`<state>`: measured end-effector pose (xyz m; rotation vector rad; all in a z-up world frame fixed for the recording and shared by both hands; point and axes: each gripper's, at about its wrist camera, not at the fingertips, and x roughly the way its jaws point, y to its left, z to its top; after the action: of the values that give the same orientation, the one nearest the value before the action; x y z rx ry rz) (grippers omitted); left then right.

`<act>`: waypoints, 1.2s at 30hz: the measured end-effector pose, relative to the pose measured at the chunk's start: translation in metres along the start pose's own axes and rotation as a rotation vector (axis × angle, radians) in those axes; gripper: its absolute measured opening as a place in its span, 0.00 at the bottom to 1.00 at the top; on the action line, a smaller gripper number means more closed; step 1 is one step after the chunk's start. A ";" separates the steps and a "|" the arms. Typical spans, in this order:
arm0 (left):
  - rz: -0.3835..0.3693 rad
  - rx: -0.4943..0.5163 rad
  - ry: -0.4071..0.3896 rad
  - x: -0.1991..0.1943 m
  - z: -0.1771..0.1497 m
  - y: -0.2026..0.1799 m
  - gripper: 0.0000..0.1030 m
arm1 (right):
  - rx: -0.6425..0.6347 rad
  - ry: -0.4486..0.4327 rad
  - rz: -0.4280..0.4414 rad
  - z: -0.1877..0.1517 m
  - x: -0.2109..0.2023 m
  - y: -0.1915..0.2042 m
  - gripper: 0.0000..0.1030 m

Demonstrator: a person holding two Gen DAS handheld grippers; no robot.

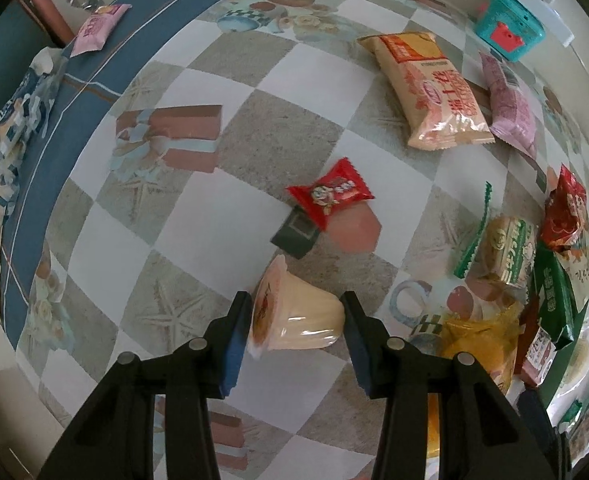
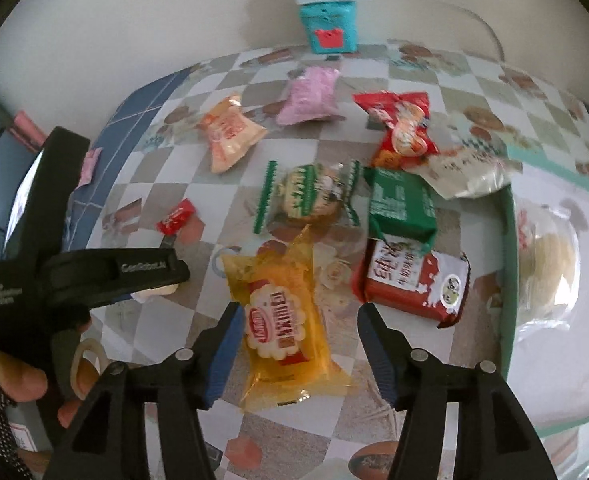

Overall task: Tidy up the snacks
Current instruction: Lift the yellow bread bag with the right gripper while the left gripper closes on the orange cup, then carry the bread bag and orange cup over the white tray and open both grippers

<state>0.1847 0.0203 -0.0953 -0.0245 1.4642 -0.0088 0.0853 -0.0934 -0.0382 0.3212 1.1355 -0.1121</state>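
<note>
Hiding jelly cup (image 2: 156, 291) (left tool (image 2: 174, 268))

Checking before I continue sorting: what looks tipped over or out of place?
The jelly cup lies on its side between the left hand-held gripper's pads. One pink snack packet sits apart, near the table's far edge.

My right gripper (image 2: 298, 332) straddles the yellow snack packet (image 2: 284, 326), pads clear of it. Red packet (image 2: 414, 280) at two o'clock, green packet (image 2: 400, 208) beyond.
</note>
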 end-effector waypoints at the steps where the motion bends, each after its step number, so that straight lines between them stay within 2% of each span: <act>1: 0.000 -0.005 0.001 0.001 0.002 0.005 0.46 | 0.002 -0.006 0.001 0.001 -0.002 0.000 0.61; 4: -0.002 -0.025 0.003 0.000 0.002 0.016 0.46 | -0.011 -0.010 0.030 0.003 -0.005 0.005 0.61; 7: -0.011 -0.042 0.003 -0.001 0.002 0.025 0.46 | -0.044 -0.006 0.021 0.002 -0.002 0.013 0.61; 16: -0.042 -0.049 0.017 0.000 0.003 0.043 0.46 | -0.037 0.104 -0.036 -0.011 0.043 0.012 0.61; 18: -0.039 -0.045 0.019 0.001 0.003 0.045 0.46 | -0.062 0.088 -0.061 -0.012 0.045 0.016 0.60; 20: -0.042 -0.044 0.017 0.001 0.003 0.048 0.46 | -0.080 0.083 -0.060 -0.012 0.044 0.020 0.47; 26: -0.056 -0.046 -0.028 -0.017 0.006 0.058 0.37 | -0.108 -0.007 -0.020 -0.004 0.014 0.024 0.45; 36: -0.101 -0.040 -0.131 -0.062 0.006 0.068 0.37 | -0.063 -0.114 -0.008 0.009 -0.032 0.007 0.45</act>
<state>0.1839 0.0895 -0.0344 -0.1299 1.3306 -0.0591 0.0816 -0.0924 -0.0043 0.2508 1.0256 -0.1002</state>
